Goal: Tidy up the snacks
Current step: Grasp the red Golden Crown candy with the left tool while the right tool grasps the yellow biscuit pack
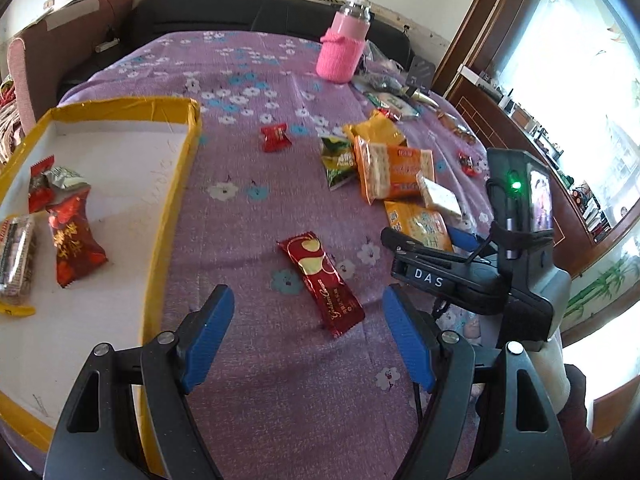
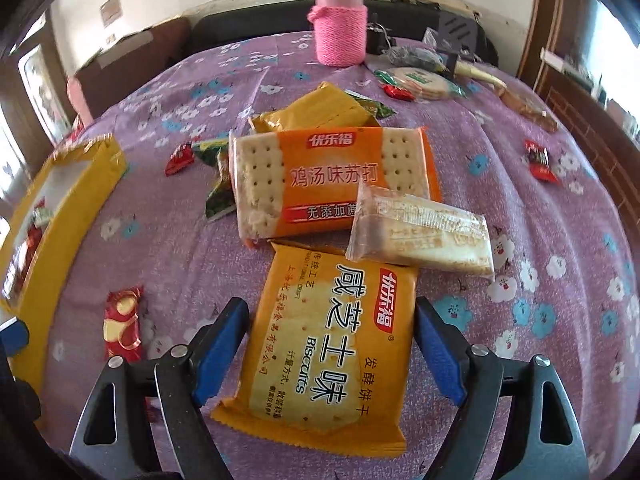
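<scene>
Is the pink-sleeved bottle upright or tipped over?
Upright: the pink-sleeved bottle stands on its base on the purple cloth, cap on top.

Both grippers tilt steeply downward, side by side. The left gripper (image 1: 308, 336) has its blue-padded jaws spread wide — nothing between the pads. The right gripper (image 2: 328, 344) is just as wide apart, its pads (image 2: 218, 348) clear on either side, pressing on nothing. From the left, the right gripper's body (image 1: 520, 264) sits close alongside — a pale sleeve, perhaps, shows behind it.
</scene>
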Demonstrator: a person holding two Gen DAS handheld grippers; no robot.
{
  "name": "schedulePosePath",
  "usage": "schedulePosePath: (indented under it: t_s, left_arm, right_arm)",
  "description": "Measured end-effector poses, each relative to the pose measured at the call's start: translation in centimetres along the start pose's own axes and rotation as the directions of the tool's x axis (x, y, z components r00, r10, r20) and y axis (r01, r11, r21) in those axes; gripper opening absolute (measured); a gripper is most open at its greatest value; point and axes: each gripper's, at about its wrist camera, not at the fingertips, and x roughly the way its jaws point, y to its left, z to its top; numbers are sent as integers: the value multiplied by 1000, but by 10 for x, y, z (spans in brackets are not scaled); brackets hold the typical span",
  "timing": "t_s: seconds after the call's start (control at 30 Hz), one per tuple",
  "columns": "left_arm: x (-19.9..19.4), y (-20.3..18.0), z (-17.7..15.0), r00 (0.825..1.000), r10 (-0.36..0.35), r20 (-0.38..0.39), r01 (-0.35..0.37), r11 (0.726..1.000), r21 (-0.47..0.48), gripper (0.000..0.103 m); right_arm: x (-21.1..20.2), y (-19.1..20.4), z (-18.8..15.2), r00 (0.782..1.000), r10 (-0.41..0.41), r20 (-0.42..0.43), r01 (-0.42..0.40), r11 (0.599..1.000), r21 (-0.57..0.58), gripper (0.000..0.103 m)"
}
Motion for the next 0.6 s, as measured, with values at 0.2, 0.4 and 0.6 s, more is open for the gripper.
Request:
schedulePosePath:
  t_s: [0.2, 0.4, 0.6]
  left_arm:
    - [15, -7, -1, 999, 27, -28, -26, 999, 23, 77]
    - [50, -24, 8, 992, 110, -67, -102, 988, 114, 76]
    - [68, -38, 7, 977, 210, -32, -198, 956, 218, 27]
  right_arm:
    - [-6, -10, -2, 999, 52, 7, -52, 998, 27, 72]
    - [-18, -31, -9, 982, 174, 68, -181, 977, 110, 72]
    - [-23, -38, -9, 972, 207, 116, -221, 966, 132, 72]
